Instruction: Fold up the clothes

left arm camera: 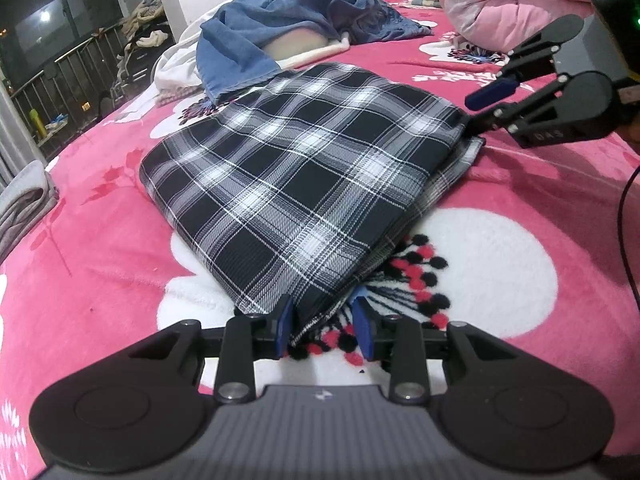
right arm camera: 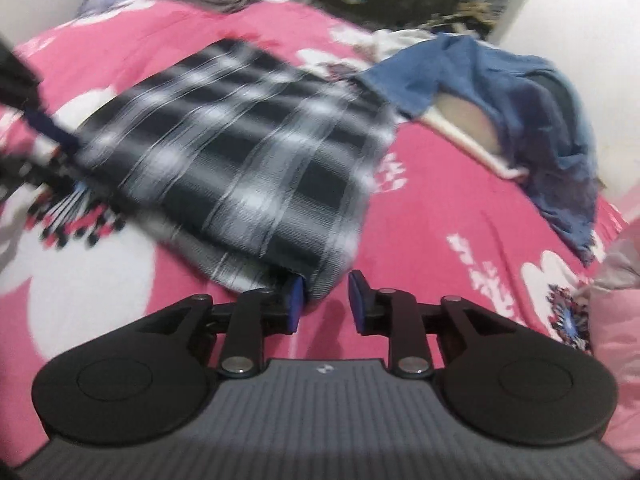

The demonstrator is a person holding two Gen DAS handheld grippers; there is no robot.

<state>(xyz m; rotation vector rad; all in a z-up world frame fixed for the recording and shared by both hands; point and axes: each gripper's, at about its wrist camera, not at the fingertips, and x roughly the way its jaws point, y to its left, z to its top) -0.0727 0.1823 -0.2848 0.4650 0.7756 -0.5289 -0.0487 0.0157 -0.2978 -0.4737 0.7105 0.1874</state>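
plaid black-and-white garment point(left arm camera: 304, 184) lies folded into a neat rectangle on the pink flowered blanket point(left arm camera: 100, 240). left gripper point(left arm camera: 325, 322) has its fingers spread around the near corner, the cloth between them but not squeezed. right gripper point(right arm camera: 324, 300) sits at the opposite corner, fingers parted, cloth beside the left pad. blue clothes point(left arm camera: 288, 20) are heaped beyond.

One folded plaid cloth point(left arm camera: 304, 184) lies on one pink bed point(left arm camera: 520, 184). At its 12 o'clock, one blue garment point(left arm camera: 280, 24); at 9 o'clock, one grey folded pile point(left arm camera: 24, 208). Two grippers: left gripper point(left arm camera: 325, 322), right gripper point(right arm camera: 325, 300).
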